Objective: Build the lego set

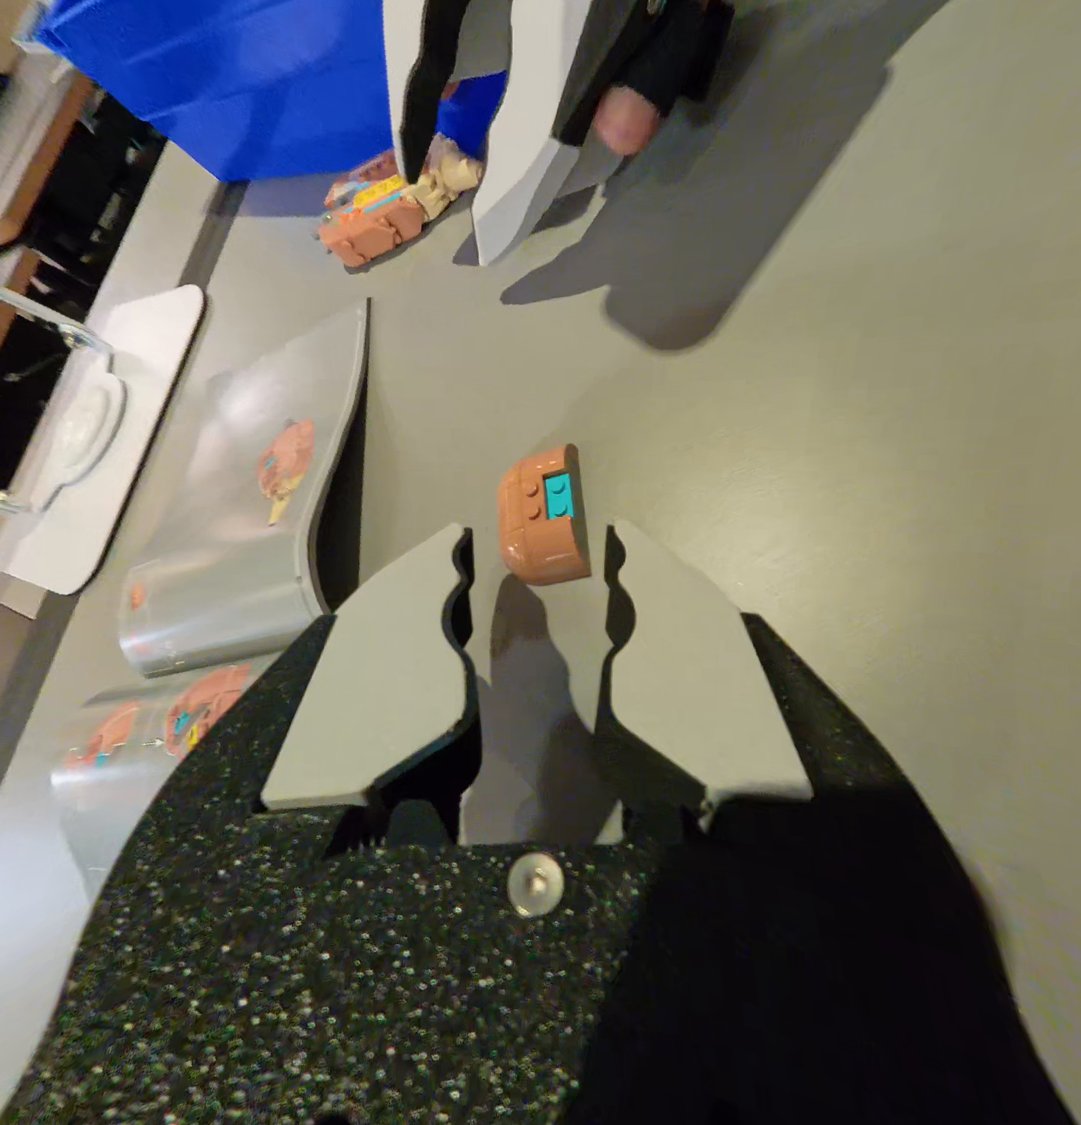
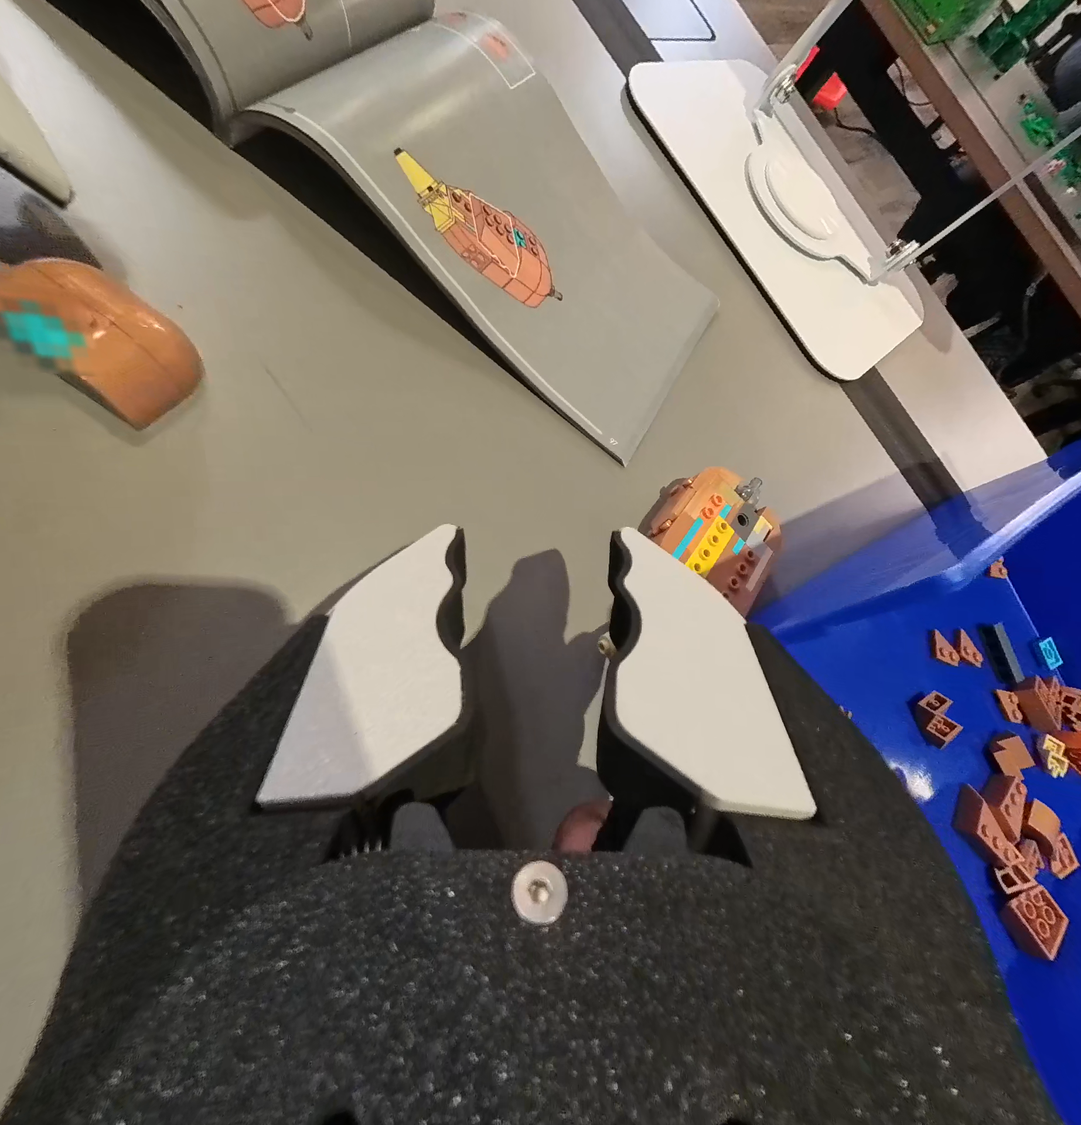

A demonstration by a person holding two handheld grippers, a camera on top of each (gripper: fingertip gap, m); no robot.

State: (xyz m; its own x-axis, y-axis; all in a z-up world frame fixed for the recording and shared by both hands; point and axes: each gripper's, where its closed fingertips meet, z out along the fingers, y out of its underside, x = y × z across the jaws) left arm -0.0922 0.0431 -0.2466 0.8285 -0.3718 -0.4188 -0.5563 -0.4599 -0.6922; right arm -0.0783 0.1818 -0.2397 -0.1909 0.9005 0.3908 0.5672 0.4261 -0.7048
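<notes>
Left gripper (image 1: 538, 548): fingers spread, empty, lined up just short of the curved tan piece (image 1: 541, 514) for a pick.
Right gripper (image 2: 536, 560): fingers apart, empty, beside the half-built model (image 2: 717, 539).
Booklet (image 2: 495, 243): open for reference.

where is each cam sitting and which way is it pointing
Left wrist view: sits on the left gripper, looking down along its open fingers at the small orange piece on the grey table; the right gripper and a thumb show beyond.
Right wrist view: sits on the right gripper, open over bare table, facing the instruction booklet and blue bin.
Shared: orange piece, booklet, bin, partly built model.
</notes>
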